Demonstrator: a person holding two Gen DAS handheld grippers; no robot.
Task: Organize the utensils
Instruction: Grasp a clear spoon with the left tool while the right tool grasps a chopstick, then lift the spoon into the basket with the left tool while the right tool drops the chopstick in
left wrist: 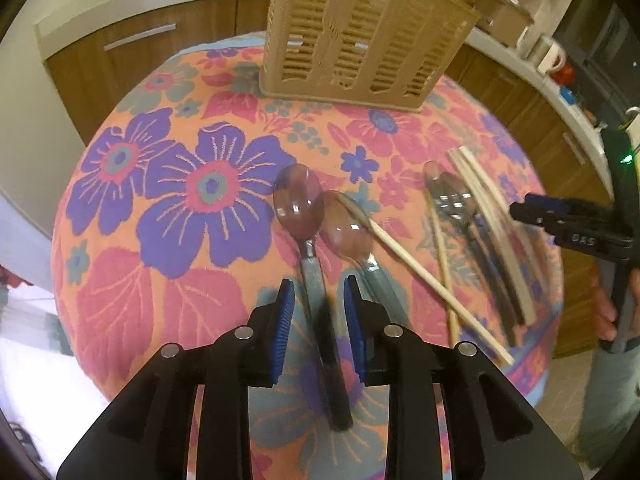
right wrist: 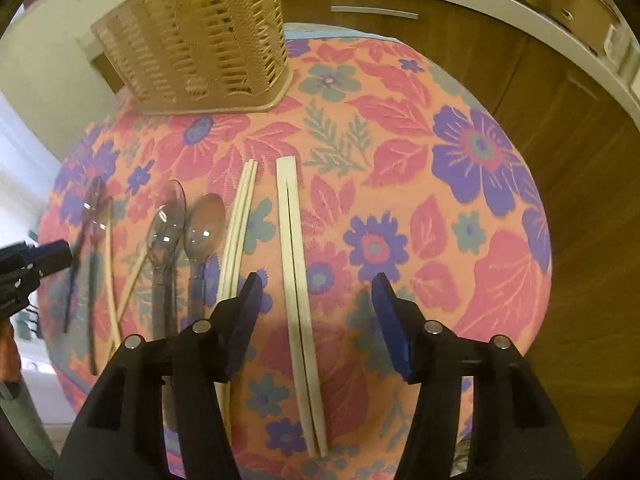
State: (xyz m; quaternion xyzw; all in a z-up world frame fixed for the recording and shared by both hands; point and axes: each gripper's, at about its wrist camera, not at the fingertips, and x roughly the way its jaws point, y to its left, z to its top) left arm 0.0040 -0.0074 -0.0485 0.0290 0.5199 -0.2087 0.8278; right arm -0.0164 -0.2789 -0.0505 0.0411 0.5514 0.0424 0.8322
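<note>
Right gripper [right wrist: 316, 284] jaws spread wide over a chopstick pair [right wrist: 298, 304]; beige basket [right wrist: 200, 36] beyond.

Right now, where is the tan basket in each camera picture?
Left wrist view: the tan basket stands at the top centre, on the far side of the flowered cloth.
Right wrist view: the tan basket stands at the top left, on the cloth's far edge.
Shared landmark: the wide pair of chopsticks, at the right in the left view.
</note>
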